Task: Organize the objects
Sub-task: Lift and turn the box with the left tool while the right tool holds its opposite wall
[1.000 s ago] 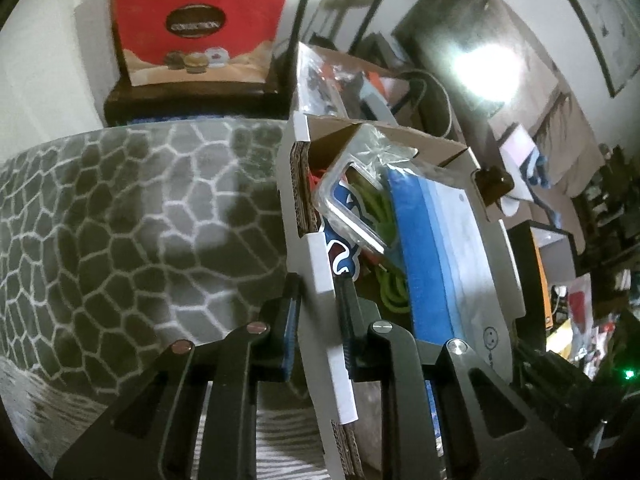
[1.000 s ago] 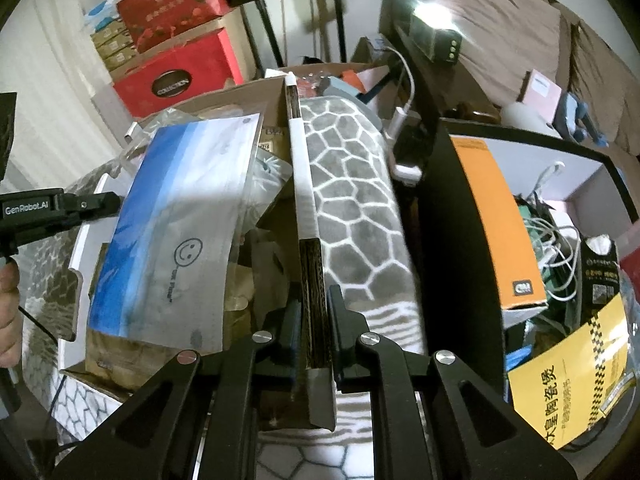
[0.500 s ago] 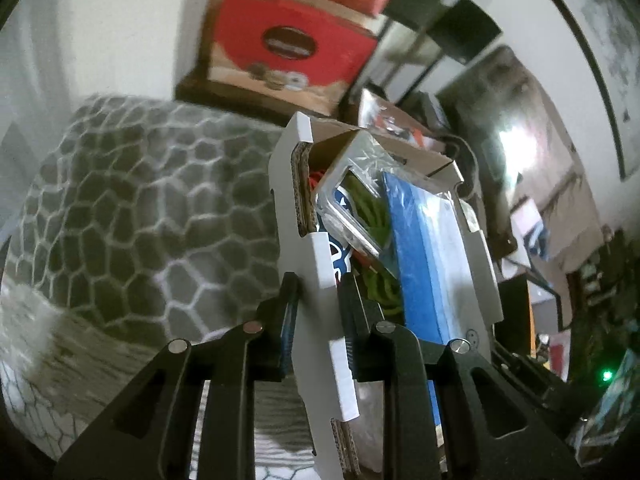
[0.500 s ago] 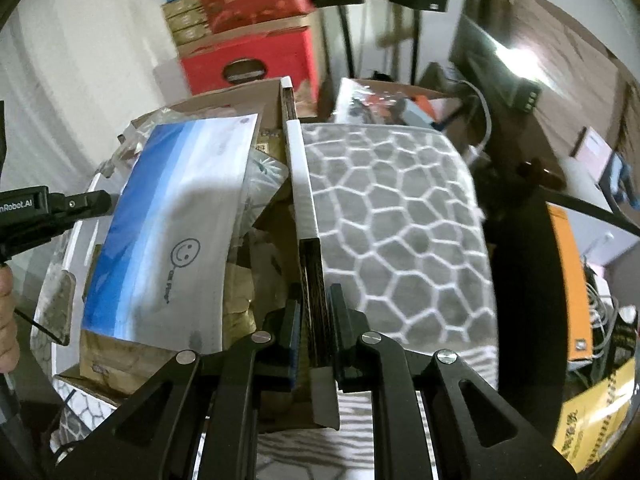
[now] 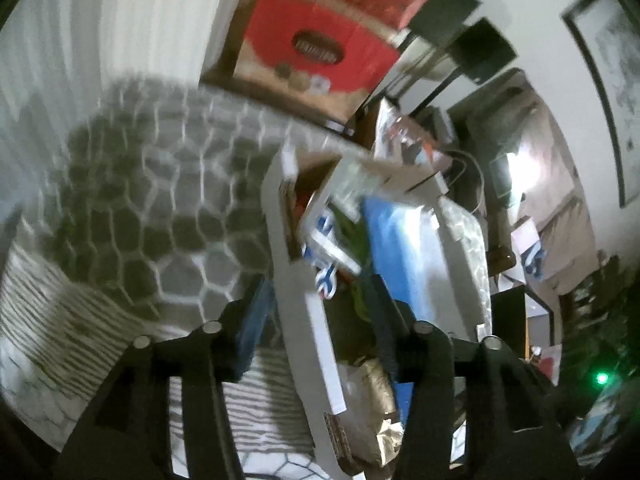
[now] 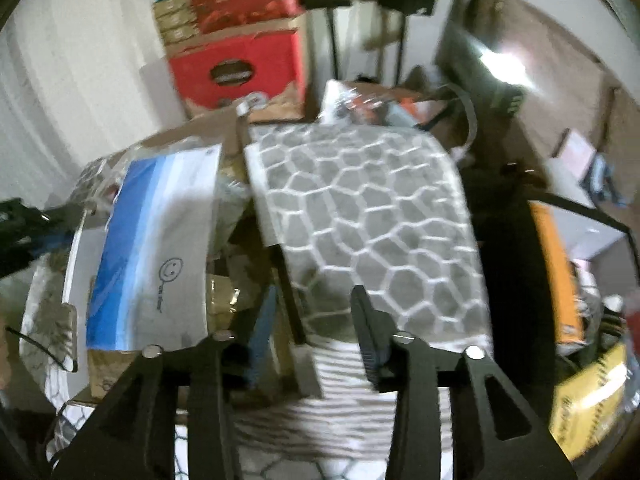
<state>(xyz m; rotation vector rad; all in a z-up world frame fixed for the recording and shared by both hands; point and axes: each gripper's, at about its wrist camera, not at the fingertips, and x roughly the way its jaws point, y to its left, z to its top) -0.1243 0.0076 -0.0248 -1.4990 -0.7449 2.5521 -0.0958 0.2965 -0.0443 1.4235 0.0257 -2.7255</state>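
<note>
Here both jaws stand wide apart: the left gripper (image 5: 316, 300) straddles the box's (image 5: 308, 320) near wall, the right gripper (image 6: 312, 312) its opposite wall, neither clamping; the box rests on the patterned bed (image 6: 372, 216).

Both wrist cams sit close over opposite side walls of the cardboard box (image 5: 288, 264), looking forward along their fingers. Shared: blue-white envelope (image 5: 404, 256) (image 6: 160, 256), red carton (image 5: 320, 52) (image 6: 236, 68), hexagon-pattern fabric (image 5: 160, 208) (image 6: 380, 232).
</note>
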